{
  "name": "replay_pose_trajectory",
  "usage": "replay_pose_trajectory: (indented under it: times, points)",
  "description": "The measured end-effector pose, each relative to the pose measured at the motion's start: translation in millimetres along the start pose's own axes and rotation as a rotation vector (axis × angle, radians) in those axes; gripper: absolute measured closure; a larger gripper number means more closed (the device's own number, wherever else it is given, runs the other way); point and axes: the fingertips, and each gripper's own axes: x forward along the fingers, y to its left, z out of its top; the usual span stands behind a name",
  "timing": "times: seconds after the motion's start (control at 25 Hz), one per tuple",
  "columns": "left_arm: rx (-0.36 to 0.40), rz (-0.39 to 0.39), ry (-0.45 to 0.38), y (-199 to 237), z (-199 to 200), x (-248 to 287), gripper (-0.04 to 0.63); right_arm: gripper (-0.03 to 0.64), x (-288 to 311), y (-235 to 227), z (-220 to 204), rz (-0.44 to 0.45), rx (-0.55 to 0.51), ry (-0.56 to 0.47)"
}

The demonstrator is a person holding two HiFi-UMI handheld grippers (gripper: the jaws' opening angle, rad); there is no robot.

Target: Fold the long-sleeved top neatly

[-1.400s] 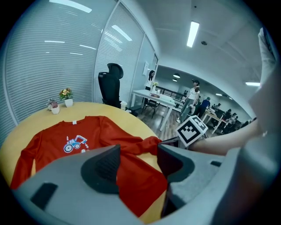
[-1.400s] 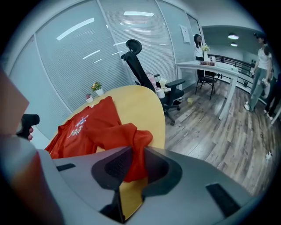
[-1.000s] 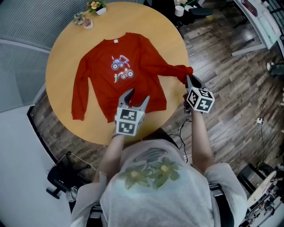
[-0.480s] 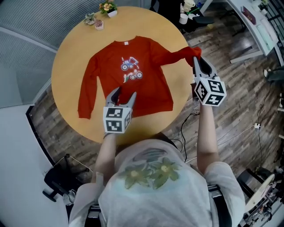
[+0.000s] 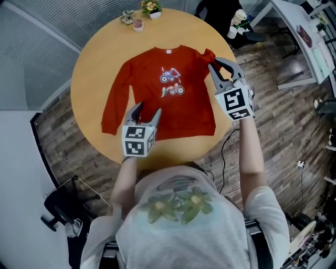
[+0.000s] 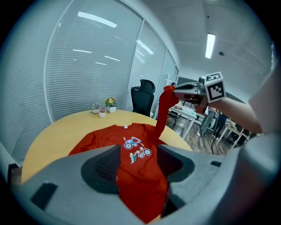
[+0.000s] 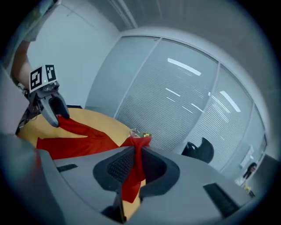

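We are looking down on a round bench (image 5: 92, 68) where the red top (image 5: 157, 113) is lying spread out, front up, with its print (image 5: 172, 84) showing on the chest. Its body is sitting near the middle of the bench, collar toward the far edge and hem (image 5: 181, 134) toward the near edge. The left sleeve (image 5: 113, 107) is lying flat along the body's left side.

The right claw (image 5: 215, 64) is gripping the cuff (image 7: 139, 141) of the right sleeve (image 6: 161, 115): its jaws are closed on the cloth, which is bunching up above them and hanging down between them. It is holding that cuff up off the bench, over the top's right shoulder, so the sleeve is rising steeply from the body (it is no longer lying flat on that side).

The left claw (image 5: 145, 111) is standing over the near hem with its jaws spread apart and nothing pinched; we are seeing red cloth through the gap, and we cannot tell whether the jaws are touching it.

Small plants (image 5: 151, 7) are sitting at the bench's far edge, well apart from the top.
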Motion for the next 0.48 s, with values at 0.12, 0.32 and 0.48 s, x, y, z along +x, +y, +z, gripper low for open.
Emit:
replay_pose_trajectory:
  times: [0.12, 0.32, 0.48]
  points:
    - [-0.023, 0.026, -0.004, 13, -7, -10, 0.336, 0.557, 27, 34, 27, 0.083, -0.095, -0.031]
    - [-0.072, 0.078, -0.001, 38, -20, -26, 0.336, 0.557, 76, 93, 67, 0.21, -0.231, -0.082]
    - [-0.111, 0.113, 0.005, 53, -33, -37, 0.336, 0.557, 118, 141, 88, 0.298, -0.392, -0.091]
